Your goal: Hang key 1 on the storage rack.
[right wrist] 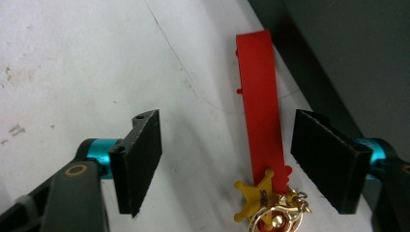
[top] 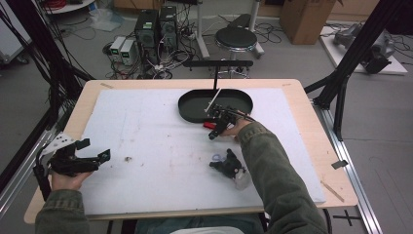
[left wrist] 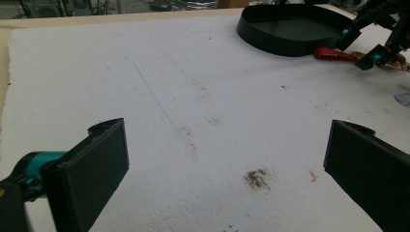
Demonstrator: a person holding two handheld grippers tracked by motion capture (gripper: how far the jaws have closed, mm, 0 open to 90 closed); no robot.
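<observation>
While agape, the right gripper (right wrist: 226,162) straddles a red strap (right wrist: 260,101).

Lab, PC towers (top: 156,29), floor cables (top: 131,68), stool (top: 236,39)

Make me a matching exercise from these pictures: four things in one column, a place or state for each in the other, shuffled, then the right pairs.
Things
1. red strap
2. black tray
3. left tool
4. gold star charm

Places or states
A. open over bare white foam
B. at the end of the strap nearest the right tool's camera
C. lying between the open right tool's jaws
D. at the far side of the table, beside the strap

Pairs: 1-C, 2-D, 3-A, 4-B
</observation>
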